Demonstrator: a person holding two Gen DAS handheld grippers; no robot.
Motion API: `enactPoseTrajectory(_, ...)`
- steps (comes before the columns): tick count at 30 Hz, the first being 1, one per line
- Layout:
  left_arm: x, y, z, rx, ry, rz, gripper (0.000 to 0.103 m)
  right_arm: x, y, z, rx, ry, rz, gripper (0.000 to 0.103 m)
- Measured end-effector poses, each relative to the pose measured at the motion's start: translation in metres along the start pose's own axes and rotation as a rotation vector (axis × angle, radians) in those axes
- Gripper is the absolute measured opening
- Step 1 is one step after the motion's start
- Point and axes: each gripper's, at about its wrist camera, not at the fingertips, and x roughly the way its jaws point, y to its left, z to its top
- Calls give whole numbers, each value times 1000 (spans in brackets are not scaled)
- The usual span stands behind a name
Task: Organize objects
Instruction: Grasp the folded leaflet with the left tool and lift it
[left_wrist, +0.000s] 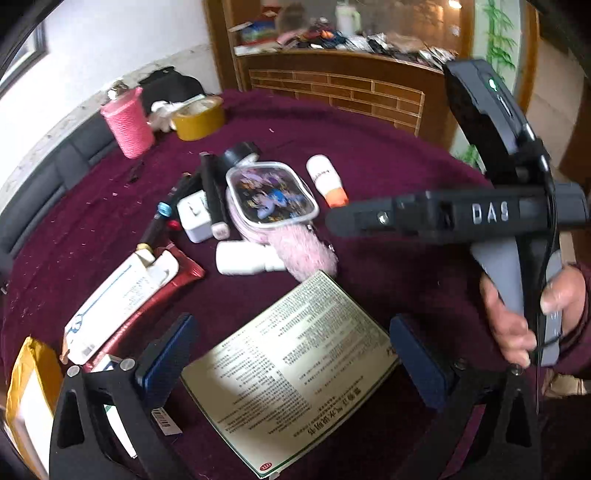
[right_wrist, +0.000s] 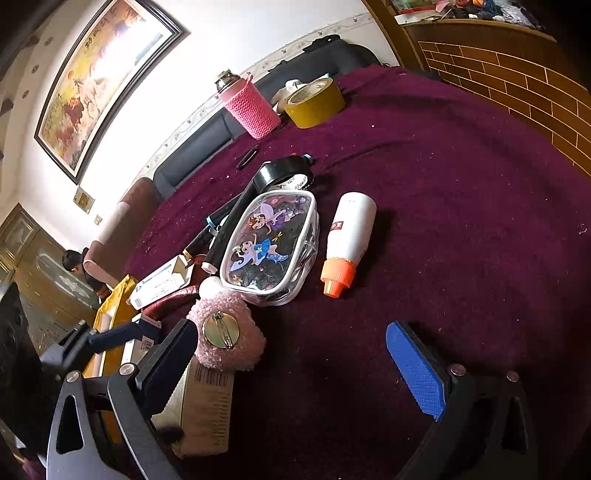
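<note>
Now, over the maroon-covered counter (left_wrist: 388, 155), working left to right: at the left edge lie a yellow padded envelope (left_wrist: 26, 384) and a white medicine box (left_wrist: 114, 306) on a red packet (left_wrist: 173, 273). Beside them sits a bundle of dark pens (left_wrist: 177, 203) against a white charger block (left_wrist: 194, 218). Mid-counter is the clear cartoon pouch (left_wrist: 271, 194), with a black tape roll (left_wrist: 242, 151) just behind it and a pink fluffy brooch (right_wrist: 225, 332) at its near end, metal pin facing up. Right of the pouch lies a white bottle with an orange cap (right_wrist: 347, 240). At the far edge stand a pink knitted flask (left_wrist: 127, 122) and a yellow tape roll (left_wrist: 199, 118).

Left gripper (left_wrist: 291, 362) hovers, fingers spread wide on either side of a printed leaflet (left_wrist: 291, 369), holding nothing. Right gripper (right_wrist: 291, 369) has its fingers wide too, nothing between them but bare cloth, the brooch just beside its left finger (right_wrist: 166, 365). The bottle lies beyond, well apart.
</note>
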Motion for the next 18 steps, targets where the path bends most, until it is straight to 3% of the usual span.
enactPoseTrajectory(9, 7, -5, -7, 25, 55, -112, 102, 3, 8, -3, -44, -1, -54, 103)
enactPoseTrajectory(12, 1, -11, -15, 24, 95, -199, 95, 3, 8, -3, -45, -3, -58, 103)
enactPoseTrajectory(18, -12, -31, -26, 114, 88, -155, 95, 3, 8, -4, -49, -5, -61, 103)
